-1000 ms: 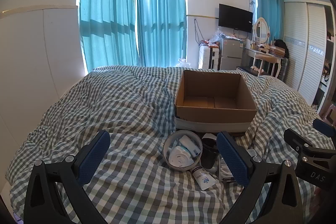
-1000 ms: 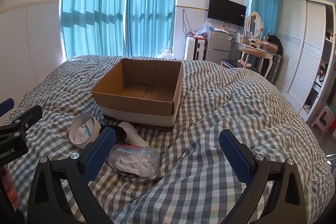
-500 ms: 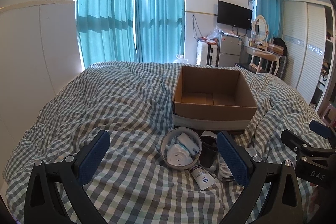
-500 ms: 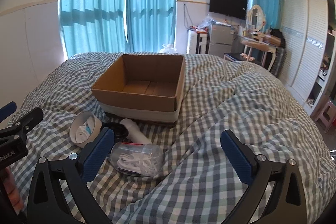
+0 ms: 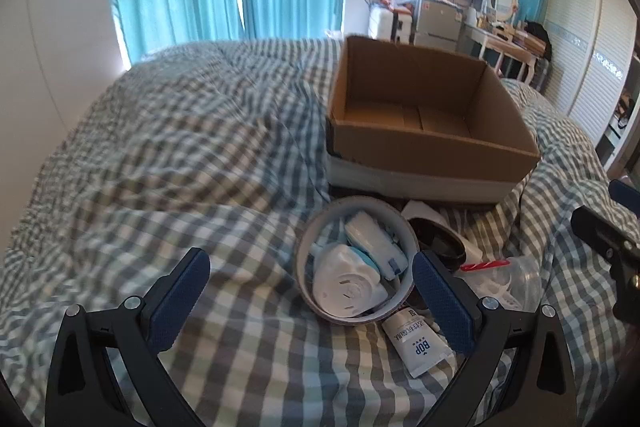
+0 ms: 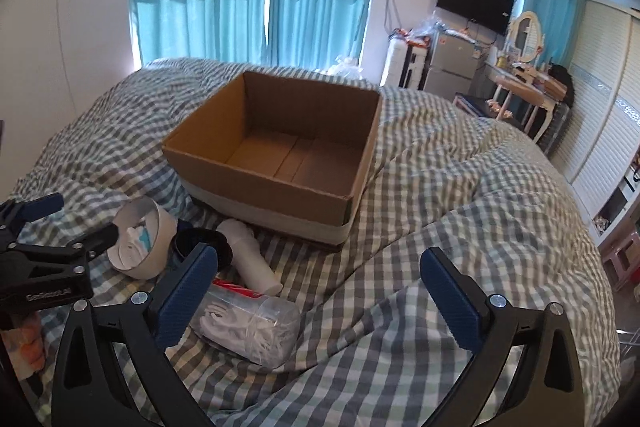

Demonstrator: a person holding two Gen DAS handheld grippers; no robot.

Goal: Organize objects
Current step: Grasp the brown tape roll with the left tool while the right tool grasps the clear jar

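- Against the views from a second ago, both cameras have come lower and closer to the heap of small things on the checked bed point(image 5: 168, 155); the cardboard box point(image 5: 424, 131) now fills more of the upper right of the left-wrist frame, and that frame is blurred — the hands are on the move.
- The left claw point(image 5: 308, 291) stands wide open and holds nothing; its right finger now overlaps the rim of the white ring point(image 5: 352, 263) in the lower middle of the frame, though I cannot tell whether they touch.
- The right claw point(image 6: 320, 291) is also wide open and empty, and its left finger sits just over the clear cup point(image 6: 248, 327) of white bits at lower left of its frame.
- The box shows a bare floor, so nothing is packed yet — I judge this the approach to a first pick.
- Inside the ring lie a white mask point(image 5: 348, 287) and a blue-and-white pack point(image 5: 372, 239); a black round thing point(image 5: 436, 239) and a white cylinder point(image 6: 248, 255) lie between the ring and the box.
- Writing: the white tube point(image 5: 416, 343) reads "BOP", with smaller print too fine to read; the other claw's body in the right-wrist view bears a partly legible "GenRobot.AI".
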